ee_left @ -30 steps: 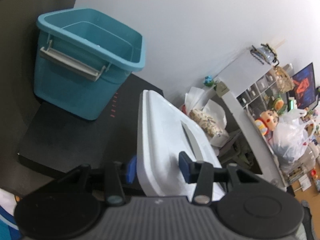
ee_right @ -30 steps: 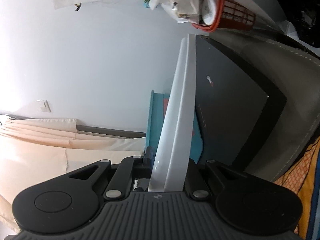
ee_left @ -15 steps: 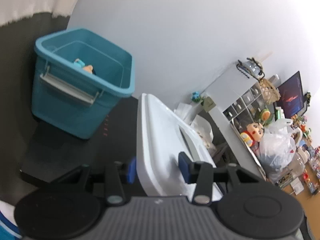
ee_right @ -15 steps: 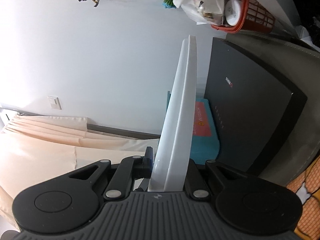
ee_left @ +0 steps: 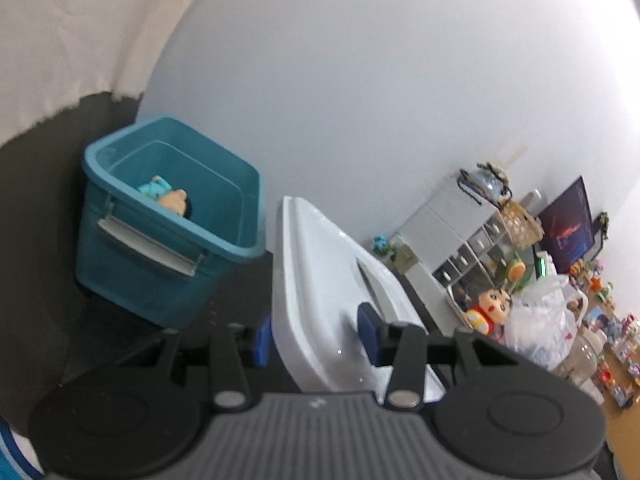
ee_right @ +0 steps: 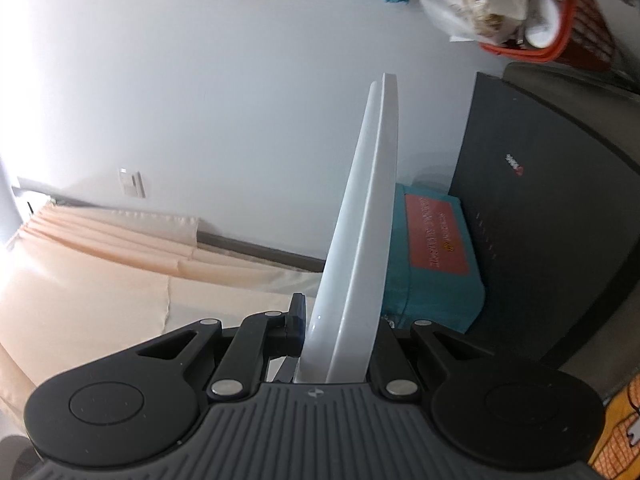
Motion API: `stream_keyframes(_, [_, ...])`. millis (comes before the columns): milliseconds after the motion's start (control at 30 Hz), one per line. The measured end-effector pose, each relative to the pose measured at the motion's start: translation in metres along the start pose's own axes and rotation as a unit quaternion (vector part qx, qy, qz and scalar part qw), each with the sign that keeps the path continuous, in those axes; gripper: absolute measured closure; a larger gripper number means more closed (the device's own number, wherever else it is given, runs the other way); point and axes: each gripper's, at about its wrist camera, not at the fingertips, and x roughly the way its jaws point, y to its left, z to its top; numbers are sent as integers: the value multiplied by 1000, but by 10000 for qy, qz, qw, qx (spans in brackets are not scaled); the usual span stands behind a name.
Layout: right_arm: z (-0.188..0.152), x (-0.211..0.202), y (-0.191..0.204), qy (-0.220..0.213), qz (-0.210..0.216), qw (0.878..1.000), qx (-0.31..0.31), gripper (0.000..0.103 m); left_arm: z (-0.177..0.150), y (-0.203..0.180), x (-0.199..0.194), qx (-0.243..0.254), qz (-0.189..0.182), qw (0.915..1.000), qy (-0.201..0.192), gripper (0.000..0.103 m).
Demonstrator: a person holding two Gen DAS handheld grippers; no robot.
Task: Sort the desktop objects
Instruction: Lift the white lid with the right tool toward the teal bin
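Note:
Both grippers hold one white plastic lid, lifted in the air. My left gripper is shut on its near edge, the blue pads on either side. In the right wrist view the white lid stands edge-on, with my right gripper shut on it. A teal bin with a grey handle stands on a black box to the left of the lid. A small doll lies inside it. The teal bin shows behind the lid, with an orange label on its side.
A white wall fills the background. At the right stand a white shelf unit, a cartoon doll, a plastic bag and a monitor. An orange basket with cups sits beyond the black box. Beige curtain at left.
Both grippers have raised the lid and drawn back from the bin. The bin now looks smaller and lower, and the doll inside it has come into view.

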Motion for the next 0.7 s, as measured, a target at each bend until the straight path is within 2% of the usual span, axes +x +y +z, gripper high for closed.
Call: stream_keyframes(700, [-1, 73, 10, 663, -574, 9958, -248, 92, 14, 31, -8, -405, 781, 9956, -311, 54])
